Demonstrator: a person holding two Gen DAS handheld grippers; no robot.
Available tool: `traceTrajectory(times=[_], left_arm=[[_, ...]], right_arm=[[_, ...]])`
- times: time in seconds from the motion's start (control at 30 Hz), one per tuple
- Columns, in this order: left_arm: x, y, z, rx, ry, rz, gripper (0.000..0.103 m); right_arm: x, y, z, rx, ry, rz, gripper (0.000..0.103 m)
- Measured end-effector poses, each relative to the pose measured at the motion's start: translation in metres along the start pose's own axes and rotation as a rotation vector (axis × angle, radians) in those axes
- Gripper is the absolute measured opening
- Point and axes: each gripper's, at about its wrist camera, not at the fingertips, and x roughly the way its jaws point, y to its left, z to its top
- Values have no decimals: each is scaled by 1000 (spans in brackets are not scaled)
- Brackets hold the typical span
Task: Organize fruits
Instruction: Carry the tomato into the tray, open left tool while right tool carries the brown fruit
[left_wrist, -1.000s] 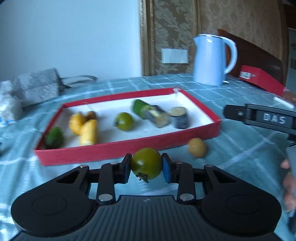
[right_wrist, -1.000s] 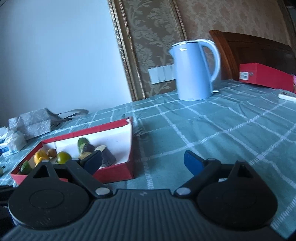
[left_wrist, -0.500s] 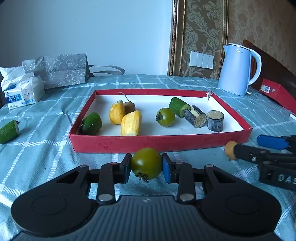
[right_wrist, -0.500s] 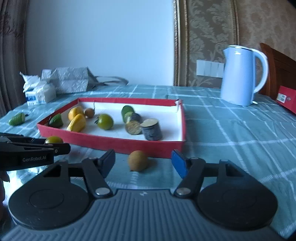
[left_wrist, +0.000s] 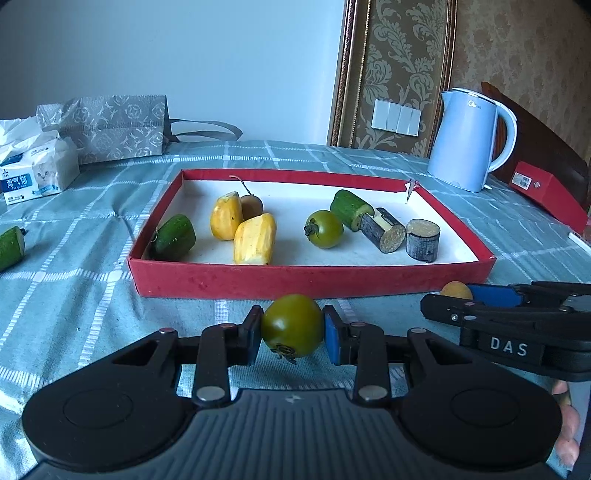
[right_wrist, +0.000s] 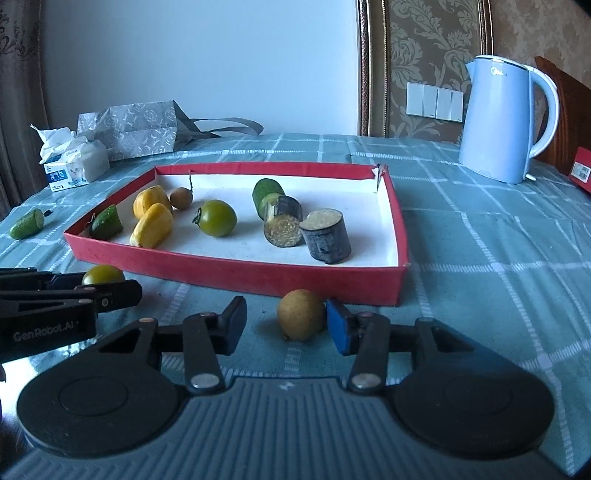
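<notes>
My left gripper (left_wrist: 292, 326) is shut on a green tomato (left_wrist: 291, 321), held just in front of the red tray (left_wrist: 314, 280). It also shows in the right wrist view, where the left gripper (right_wrist: 110, 291) sits at the left edge. A small tan round fruit (right_wrist: 301, 319) lies on the cloth before the tray's near wall (right_wrist: 240, 271). My right gripper (right_wrist: 287, 326) has it between the jaws, which are closing; the blue pad touches it, the black pad stands apart. The tray holds cucumber pieces, yellow pieces, another green tomato (left_wrist: 324, 229) and dark cylinders.
A pale blue kettle (left_wrist: 467, 140) and a red box (left_wrist: 546, 192) stand at the back right. A tissue pack (left_wrist: 35, 173) and a grey bag (left_wrist: 110, 127) are at the back left. One cucumber piece (left_wrist: 11, 247) lies on the checked cloth left of the tray.
The right gripper swung towards the tray and came down over the tan fruit, its jaws narrowing around it. The left gripper kept its hold on the tomato and settled facing the tray.
</notes>
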Motion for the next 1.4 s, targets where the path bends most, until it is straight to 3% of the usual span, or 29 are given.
traceTrajectory(times=[0.13,0.17,0.4,0.63,0.93,1.1,1.33,1.4], left_arm=[[-1,0,0,0,-2,-5,33],[-1,0,0,2,-2,-5,33],[-3,-1,0,3,-16,-7,33],[-13,-10,2,44,-41,6,33],[-22,-19,31,88,-93,33,33],[-7,-20,49,92,-102,51,33],[40,-18,59,79,-16,61,34],[42,-24,59,117,-50,80,34]], right_arm=[[4,-1,1,9,23,-12,34],[5,-2,0,8,24,-15,27],[1,-11,0,59,2,10,27],[-19,-22,-4,118,-128,60,27],[-23,-27,-4,153,-163,63,27],[-23,-27,-4,159,-162,65,27],[-23,-27,-4,162,-157,68,27],[-22,-27,-4,162,-153,70,27]])
